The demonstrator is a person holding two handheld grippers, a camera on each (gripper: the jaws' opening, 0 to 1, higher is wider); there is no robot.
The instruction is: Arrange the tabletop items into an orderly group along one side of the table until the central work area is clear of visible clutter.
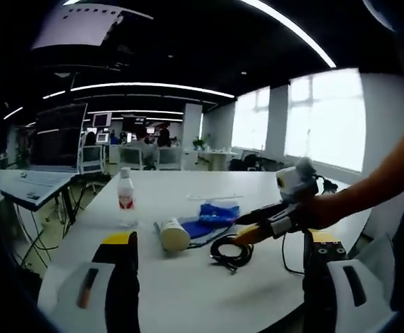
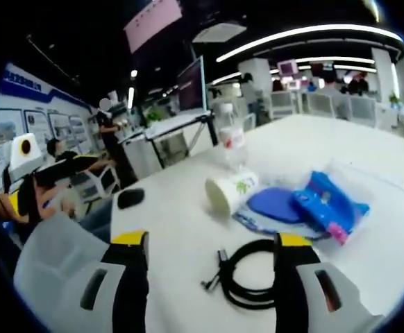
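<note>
- White table (image 1: pixel 188 284): holds one loose cluster of items near its middle.
- Water bottle (image 1: pixel 125 198), clear, red label: upright, behind the cluster.
- Paper cup (image 1: pixel 172 234), white: on its side, mouth outward, just beside the blue pouch (image 1: pixel 212 216).
- Blue pouch: flat on the table, touching a clear plastic sleeve.
- Black cable (image 2: pixel 254 274), coiled: in front of the pouch, lying between the right gripper's jaws.
- Left gripper (image 1: pixel 219 277): jaws wide apart, nothing held, short of the cluster.
- Right gripper (image 2: pixel 212 267): jaws wide apart, straddling the cable coil, gripping nothing.
- Black mouse (image 2: pixel 130 198): apart from the cluster, near the table edge.
</note>
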